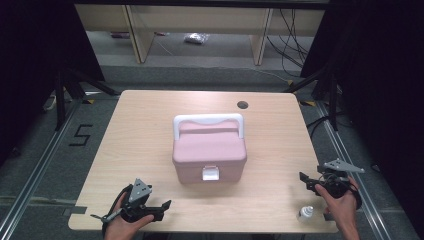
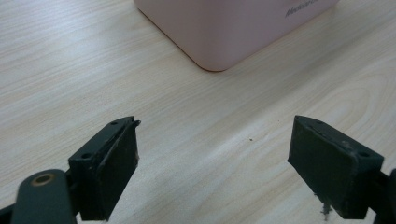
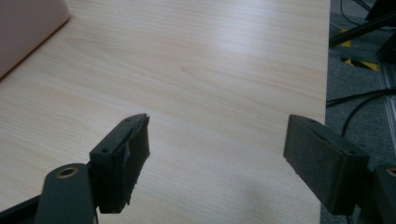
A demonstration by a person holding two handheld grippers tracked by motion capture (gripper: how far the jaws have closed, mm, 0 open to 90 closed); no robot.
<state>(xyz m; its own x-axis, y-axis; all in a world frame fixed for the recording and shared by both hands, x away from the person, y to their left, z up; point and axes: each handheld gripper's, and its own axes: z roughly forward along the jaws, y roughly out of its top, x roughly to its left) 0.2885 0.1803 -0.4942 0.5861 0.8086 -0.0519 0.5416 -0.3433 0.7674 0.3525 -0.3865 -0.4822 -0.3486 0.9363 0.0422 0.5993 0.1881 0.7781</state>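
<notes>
Your pink box (image 1: 209, 154) sits at the middle of the pale wood worktop (image 1: 140, 130), lid down, its white handle (image 1: 208, 121) arched over the far side and a white latch (image 1: 210, 173) on the front face toward you. In the left gripper view a corner of the box (image 2: 224, 28) fills the top, and grey lettering runs along its wall at the frame edge; it starts with something like "Medi" but is cut off and too blurred to read in full. On the floor left of the worktop a black "5" (image 1: 80, 135) is marked.

Your left claw (image 1: 161, 207) rests near the front left edge, jaws spread wide with nothing between them. Your right claw (image 1: 306, 181) is near the front right edge, likewise spread and empty. A small white bottle (image 1: 305, 214) stands just beside your right hand (image 1: 342, 207).
</notes>
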